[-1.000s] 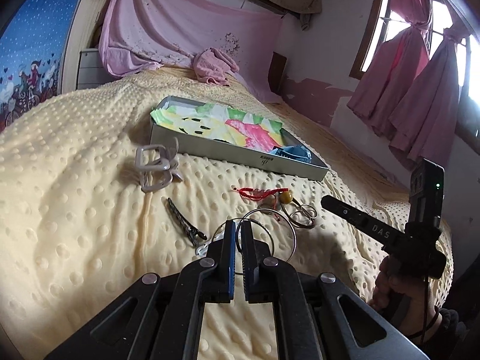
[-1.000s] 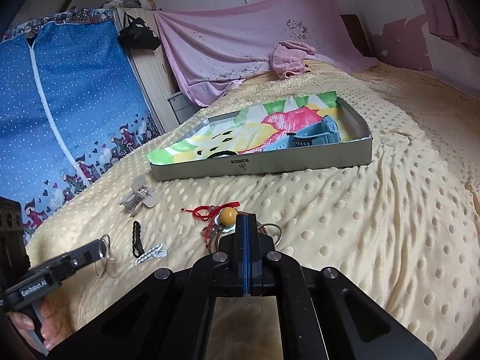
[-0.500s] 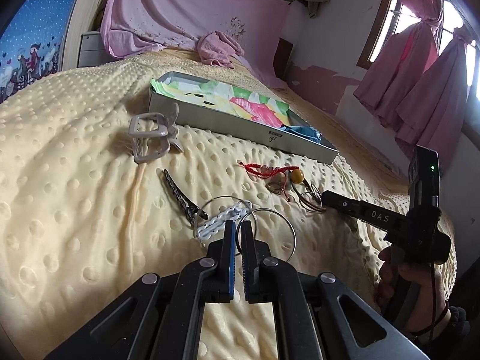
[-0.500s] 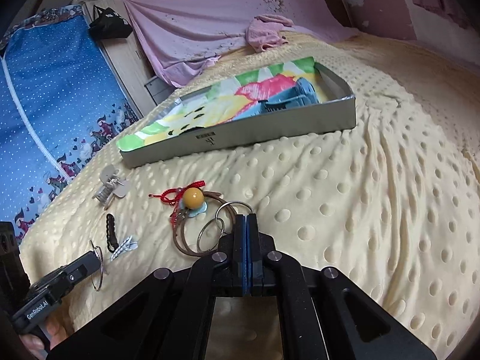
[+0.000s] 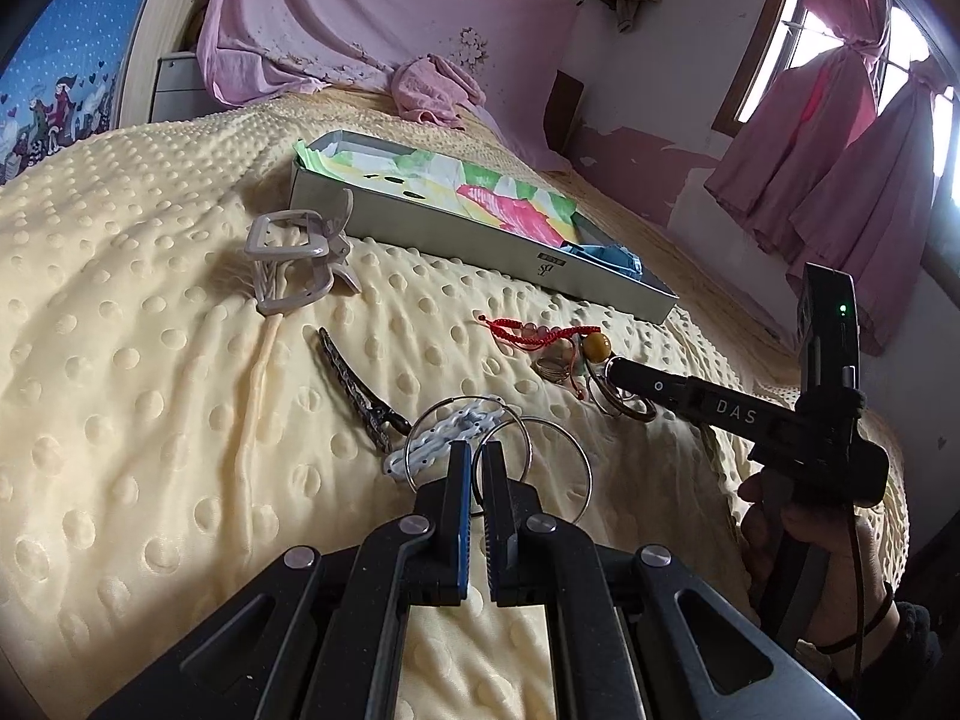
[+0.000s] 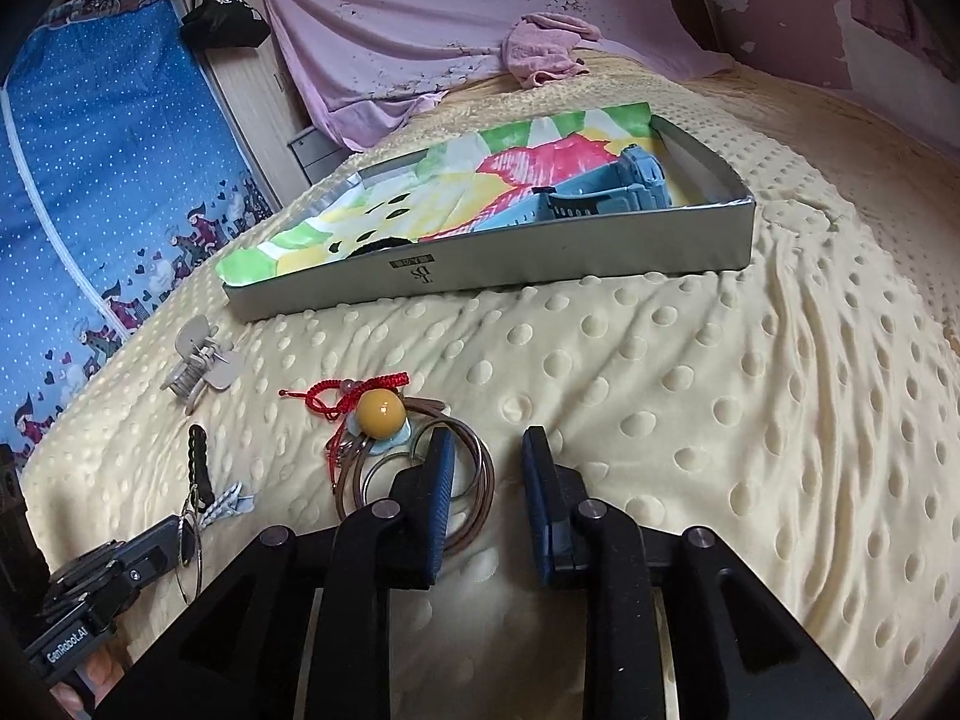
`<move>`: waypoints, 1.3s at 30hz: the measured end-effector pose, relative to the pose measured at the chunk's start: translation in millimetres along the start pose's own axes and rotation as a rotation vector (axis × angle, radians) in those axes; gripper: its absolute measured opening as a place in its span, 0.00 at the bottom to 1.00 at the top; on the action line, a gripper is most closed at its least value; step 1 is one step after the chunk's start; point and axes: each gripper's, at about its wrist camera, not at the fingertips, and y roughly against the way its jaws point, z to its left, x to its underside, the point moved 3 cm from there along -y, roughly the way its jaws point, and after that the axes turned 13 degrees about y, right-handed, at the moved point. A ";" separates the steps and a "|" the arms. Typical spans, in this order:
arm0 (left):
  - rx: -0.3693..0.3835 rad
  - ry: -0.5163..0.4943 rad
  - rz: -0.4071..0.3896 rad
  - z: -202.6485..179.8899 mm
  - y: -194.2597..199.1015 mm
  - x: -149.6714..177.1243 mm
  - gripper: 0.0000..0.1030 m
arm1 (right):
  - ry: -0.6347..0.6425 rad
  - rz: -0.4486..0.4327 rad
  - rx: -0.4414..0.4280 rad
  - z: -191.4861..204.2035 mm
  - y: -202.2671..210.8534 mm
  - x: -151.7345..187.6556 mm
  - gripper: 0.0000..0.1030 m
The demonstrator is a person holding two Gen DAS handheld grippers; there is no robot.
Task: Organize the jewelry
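Jewelry lies on a yellow dotted blanket. My left gripper (image 5: 475,461) is nearly shut, its jaws around the rim of a thin silver bangle (image 5: 543,465); a second bangle (image 5: 465,420) and a white chain clip (image 5: 444,441) lie just ahead. My right gripper (image 6: 487,450) is open over brown and silver rings (image 6: 420,480), beside a yellow bead (image 6: 380,413) on a red cord bracelet (image 6: 336,391). The grey tin tray (image 6: 498,258) with colourful paper holds a blue watch (image 6: 606,192).
A grey claw hair clip (image 5: 294,258) and a dark braided hair clip (image 5: 354,384) lie on the blanket at left. Pink cloth (image 5: 432,87) sits at the bed's head. Pink curtains (image 5: 840,150) hang at right. A blue wardrobe cover (image 6: 90,180) stands at left.
My right gripper has opened from shut and sits lower over the rings. My left gripper stays on the silver bangle, with the view shifted slightly closer to the blanket.
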 end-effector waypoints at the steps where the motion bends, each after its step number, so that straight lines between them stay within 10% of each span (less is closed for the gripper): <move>1: 0.000 0.000 0.000 -0.9 0.0 -0.1 0.04 | -0.002 -0.005 -0.005 -0.6 1.4 0.7 0.20; 4: 0.003 -0.001 -0.003 -2.3 1.0 -0.7 0.04 | -0.015 -0.028 -0.028 -1.6 4.6 1.0 0.06; 29: 0.050 -0.052 -0.027 -46.2 2.4 -43.4 0.04 | -0.073 -0.222 -0.105 -22.9 47.6 -19.1 0.04; 39: 0.036 -0.050 0.007 -44.5 -16.9 -37.1 0.04 | -0.094 -0.095 -0.079 -32.4 21.3 -8.8 0.02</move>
